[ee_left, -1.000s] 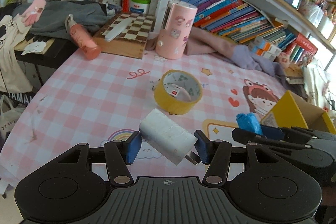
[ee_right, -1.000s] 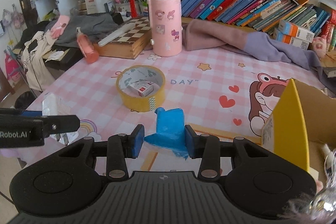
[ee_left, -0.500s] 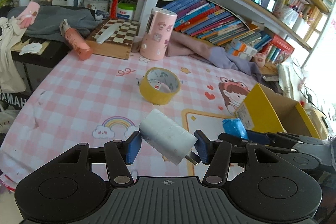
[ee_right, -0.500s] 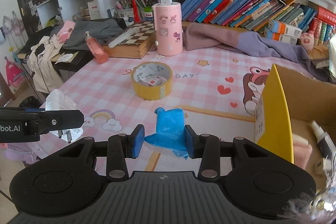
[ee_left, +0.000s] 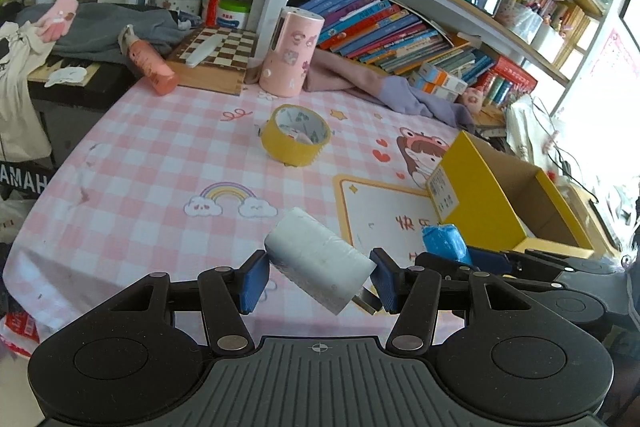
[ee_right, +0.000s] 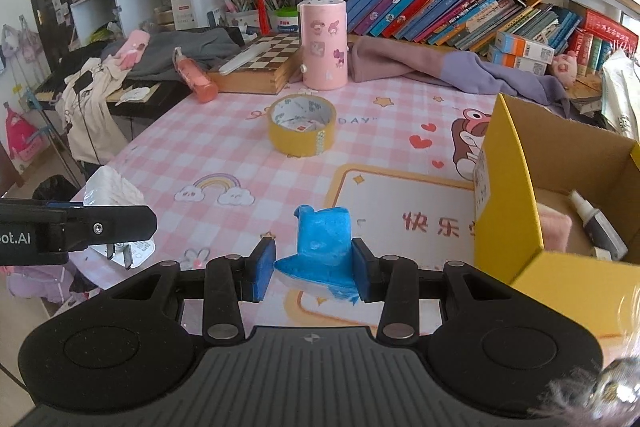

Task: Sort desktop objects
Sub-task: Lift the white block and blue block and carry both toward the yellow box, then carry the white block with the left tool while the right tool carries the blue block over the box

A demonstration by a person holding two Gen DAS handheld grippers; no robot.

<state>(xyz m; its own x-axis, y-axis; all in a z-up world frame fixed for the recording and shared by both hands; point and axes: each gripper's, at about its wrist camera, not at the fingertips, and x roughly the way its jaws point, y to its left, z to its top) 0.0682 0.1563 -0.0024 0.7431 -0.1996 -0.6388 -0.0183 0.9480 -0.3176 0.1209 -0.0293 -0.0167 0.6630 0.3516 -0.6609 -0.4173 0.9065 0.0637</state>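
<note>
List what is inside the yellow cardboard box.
Inside the yellow cardboard box, the right wrist view shows a small white-capped dark bottle and a pink fuzzy item. The near yellow wall hides the rest of the floor.

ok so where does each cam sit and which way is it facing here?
Left wrist: on the left gripper, facing along its fingers over the pink table to the bookshelves; it grips a white pack, with the right gripper at right.
Right wrist: on the right gripper, same heading; it grips a blue pack, left gripper at left.
Shared: yellow tape roll, pink cylinder, yellow box.
</note>
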